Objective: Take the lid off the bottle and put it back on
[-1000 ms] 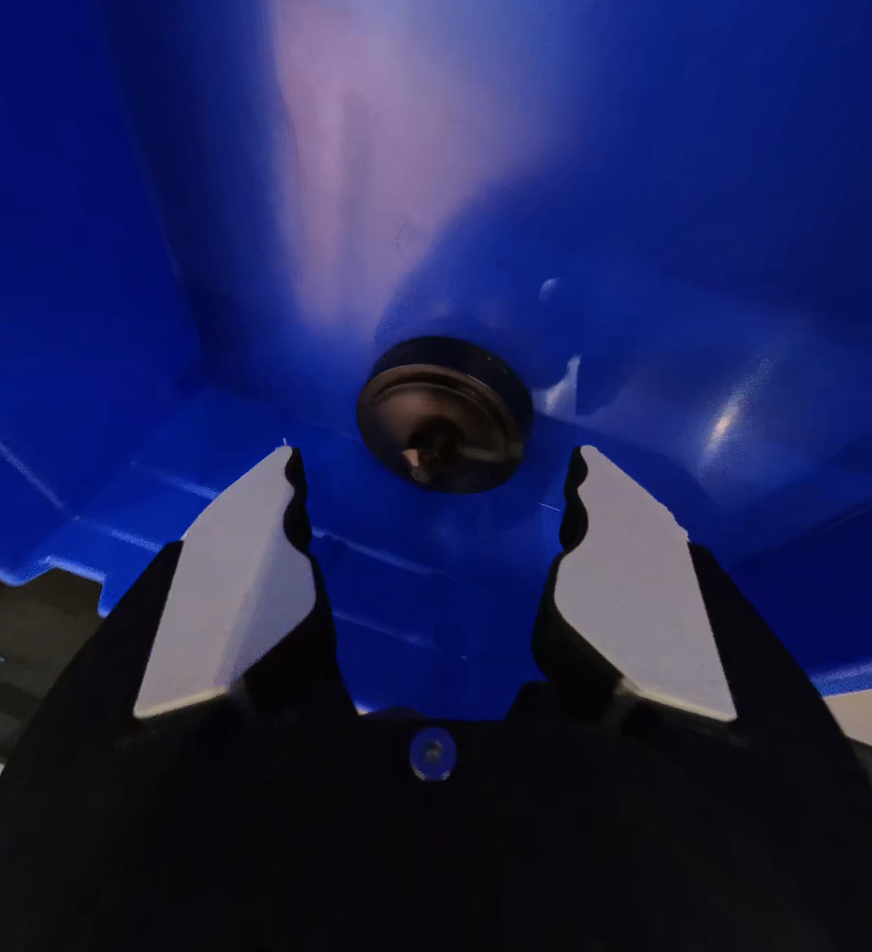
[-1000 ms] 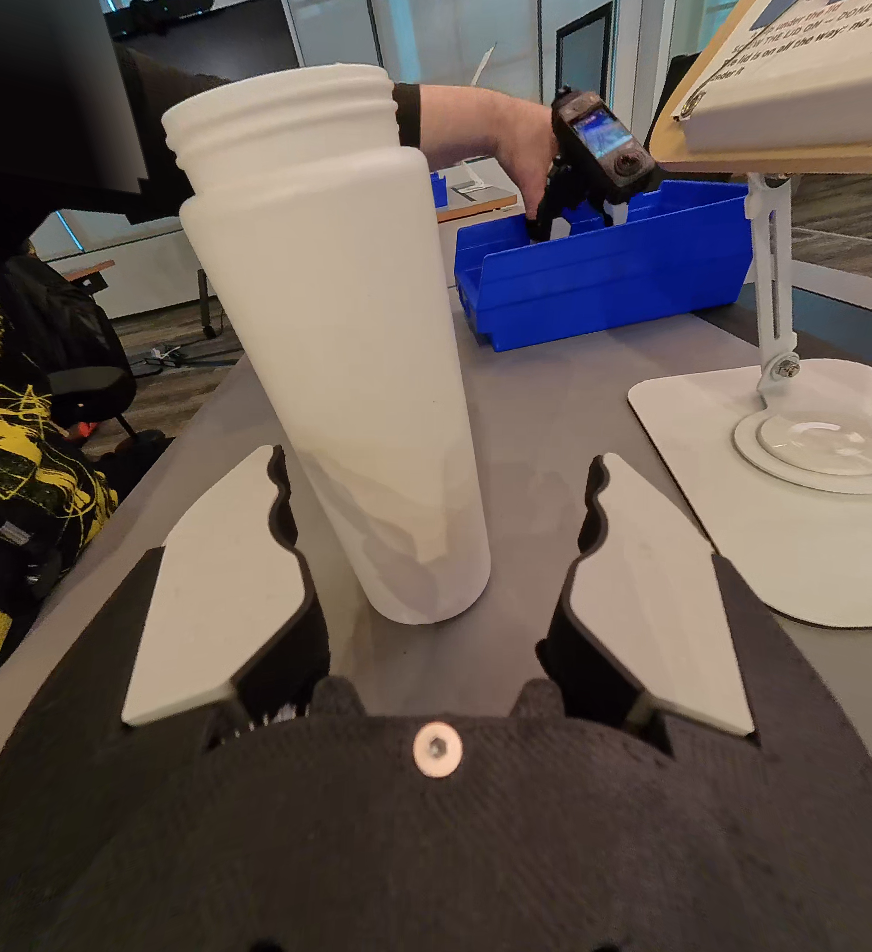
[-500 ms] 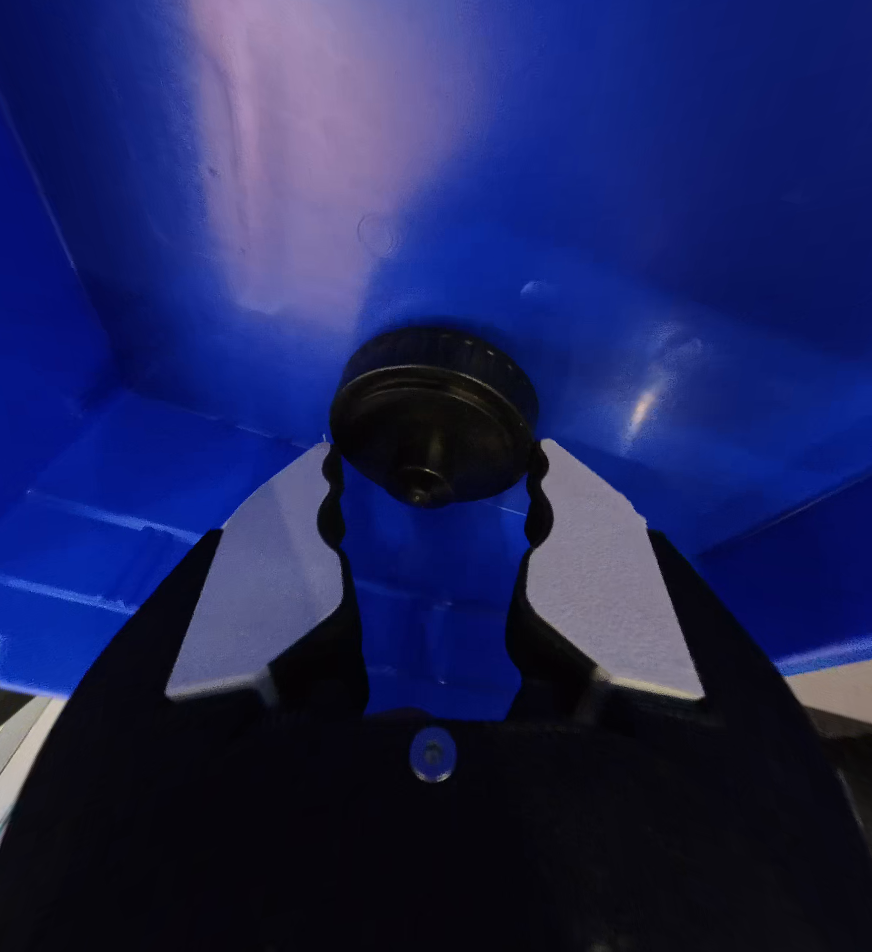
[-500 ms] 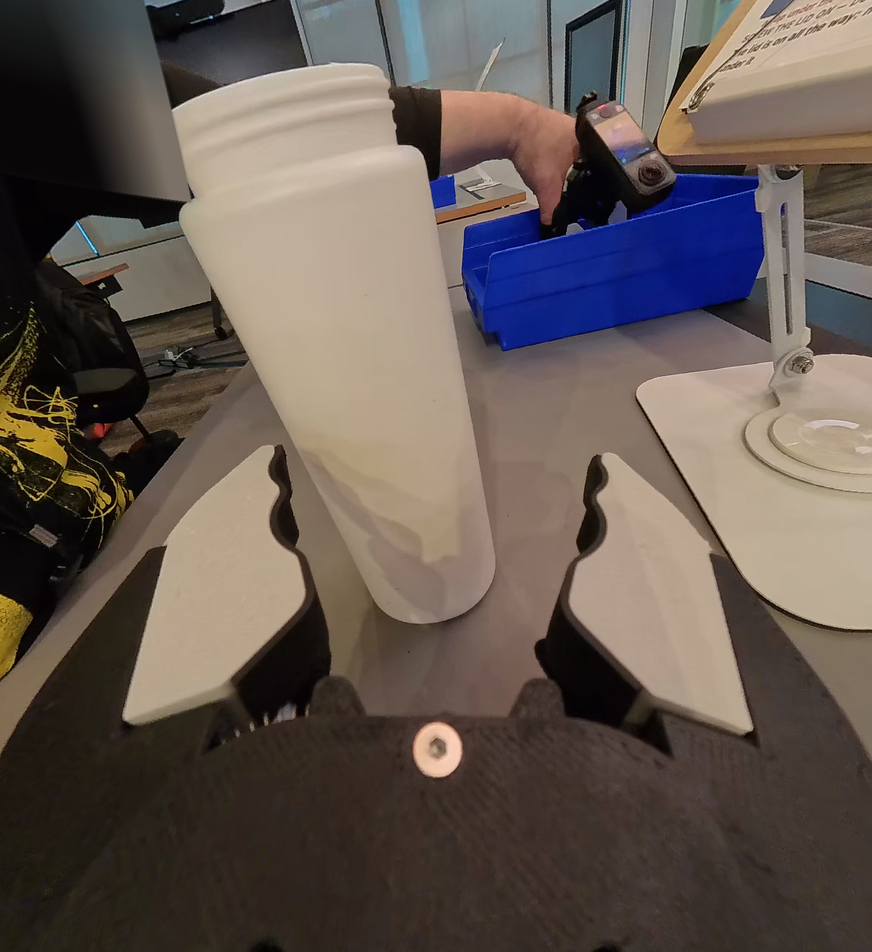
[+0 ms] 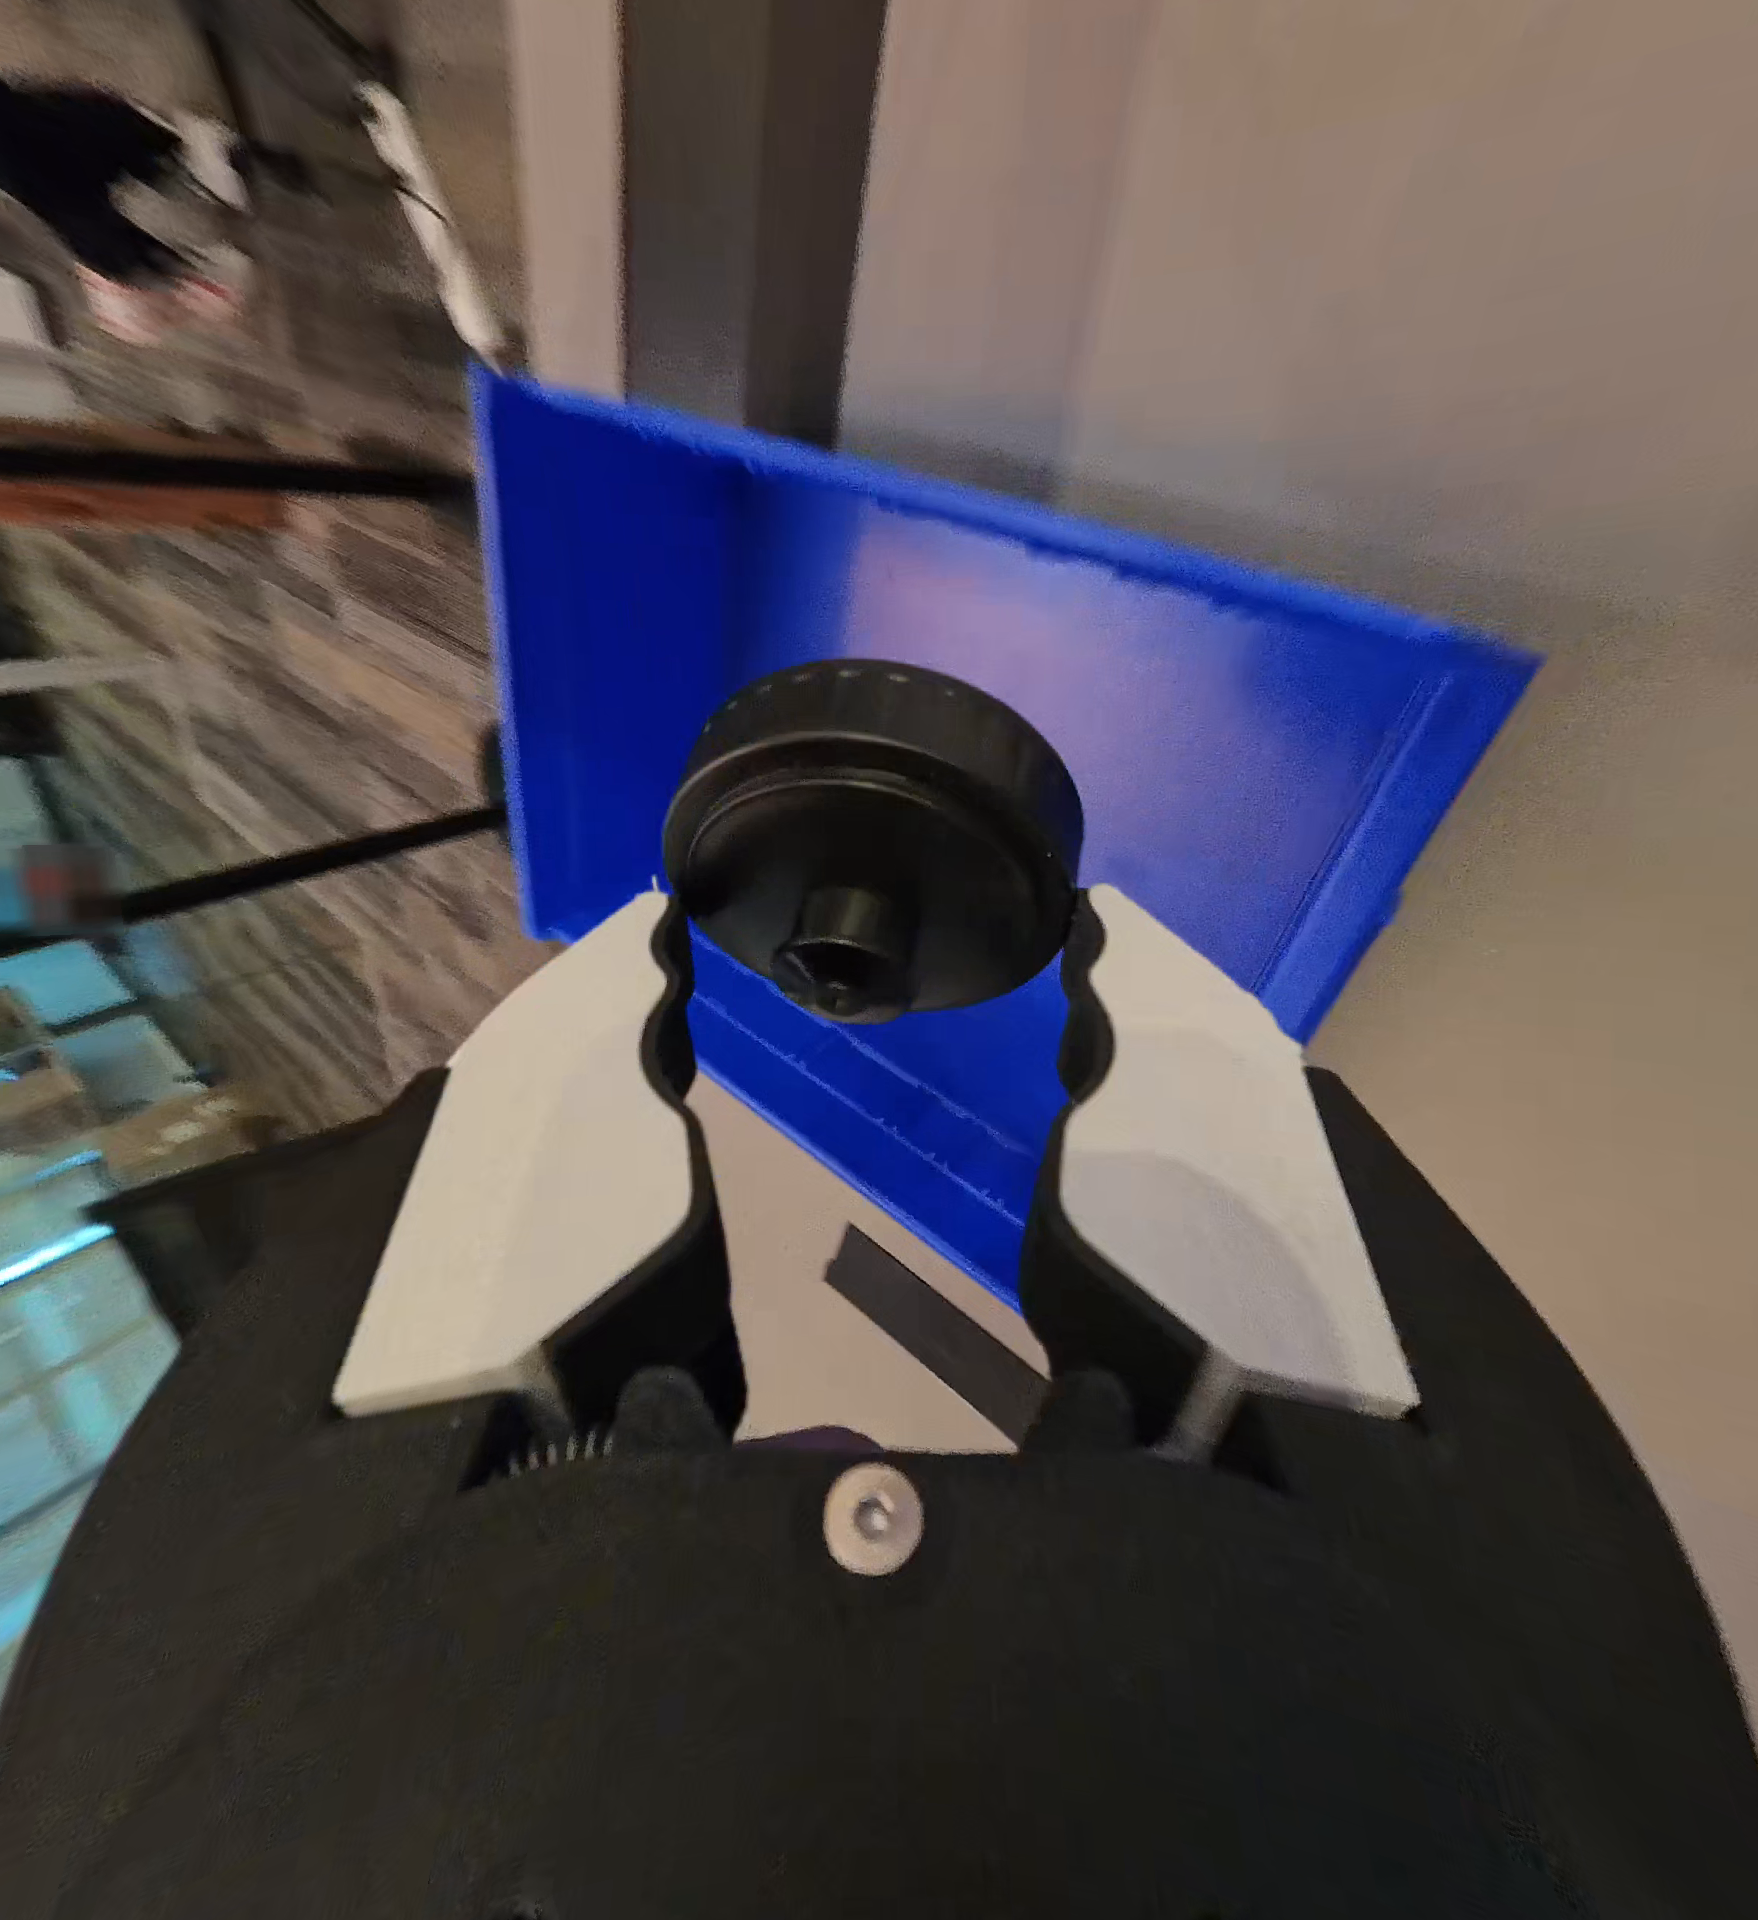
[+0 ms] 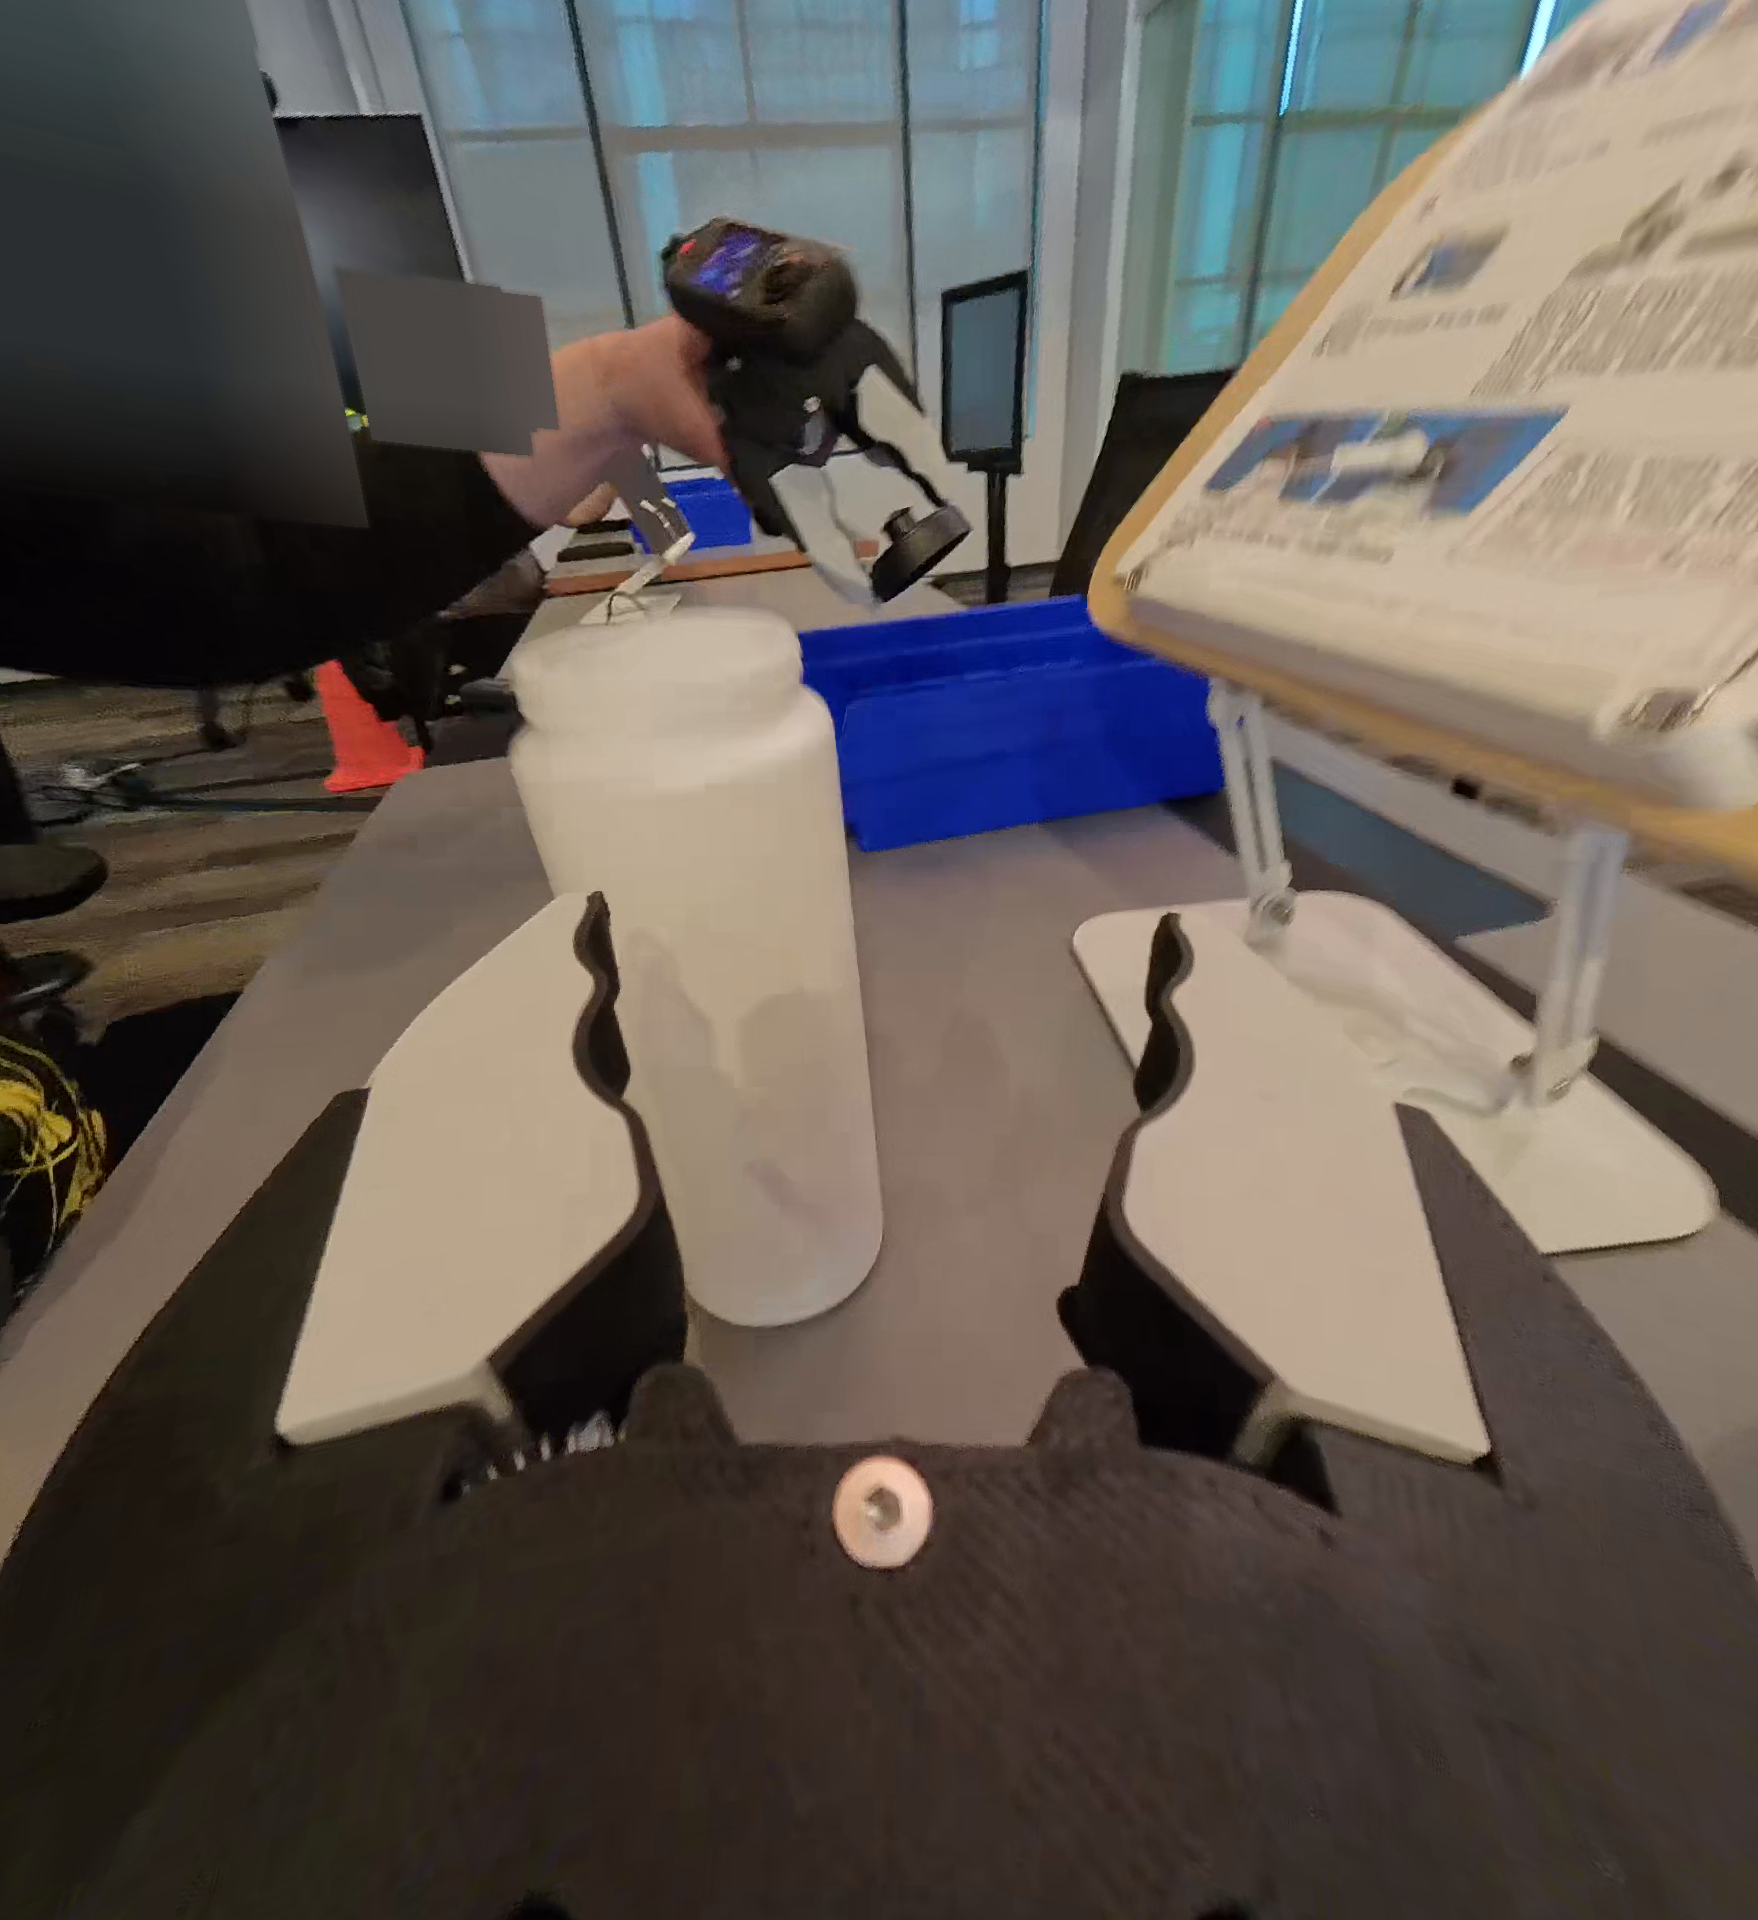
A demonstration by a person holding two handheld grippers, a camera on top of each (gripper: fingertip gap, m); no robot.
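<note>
The white bottle stands upright on the grey table, its mouth open and without a lid. My right gripper is open and empty. The bottle sits between its fingers, close to the left finger. My left gripper is shut on the black round lid and holds it in the air by its rim, above the blue bin. It also shows in the right wrist view, held by a hand, with the lid up behind the bottle.
The blue bin sits at the table's far side behind the bottle. A tilted document stand on a white base is at the right. A person sits at the left. An orange cone is on the floor beyond.
My left gripper closed on the lid inside the blue bin and lifted it out into the air. My right gripper stayed open and drew back a little from the bottle.
</note>
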